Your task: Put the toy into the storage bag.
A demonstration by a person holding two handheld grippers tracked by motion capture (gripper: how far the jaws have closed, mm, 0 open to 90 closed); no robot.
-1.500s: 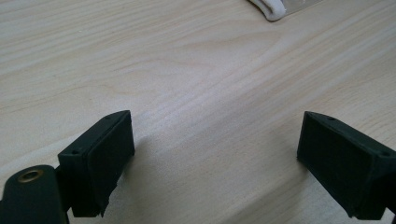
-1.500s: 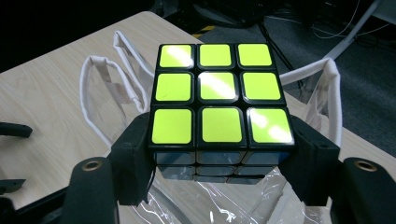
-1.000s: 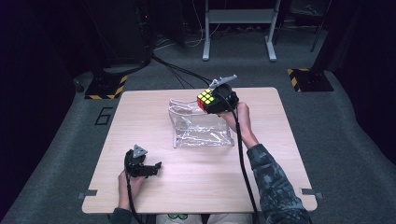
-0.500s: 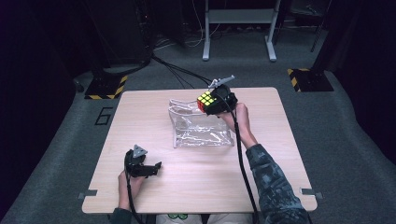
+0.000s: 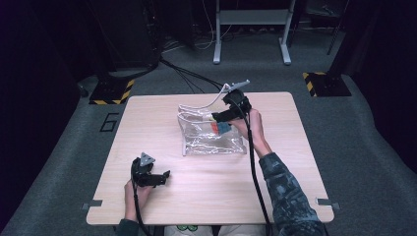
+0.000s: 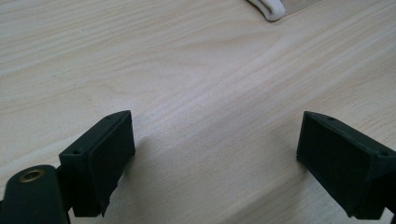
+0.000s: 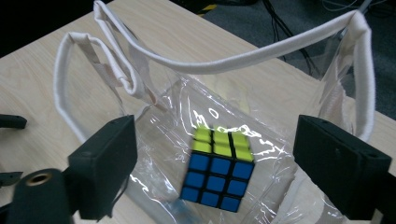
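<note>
A clear plastic bag (image 5: 209,140) with white fabric handles (image 7: 233,60) lies in the middle of the wooden table (image 5: 147,123), its mouth held open. A colour cube (image 7: 217,170) sits inside the bag, with its blue and yellow faces showing; in the high view the cube (image 5: 222,128) is seen through the plastic. My right gripper (image 5: 220,118) hovers at the bag's mouth, just above the cube, open and holding nothing. My left gripper (image 5: 160,178) rests open on the table near the front left, far from the bag, with bare wood between its fingers (image 6: 107,154).
One end of a white bag handle (image 6: 271,9) shows at the top of the left gripper view. Black cables (image 5: 187,73) run across the grey floor behind the table. A metal stand (image 5: 251,29) is at the back.
The right gripper was shut on the cube above the bag. It has since dropped toward the bag's mouth and opened, and the cube now lies inside the bag. The left gripper has not moved.
</note>
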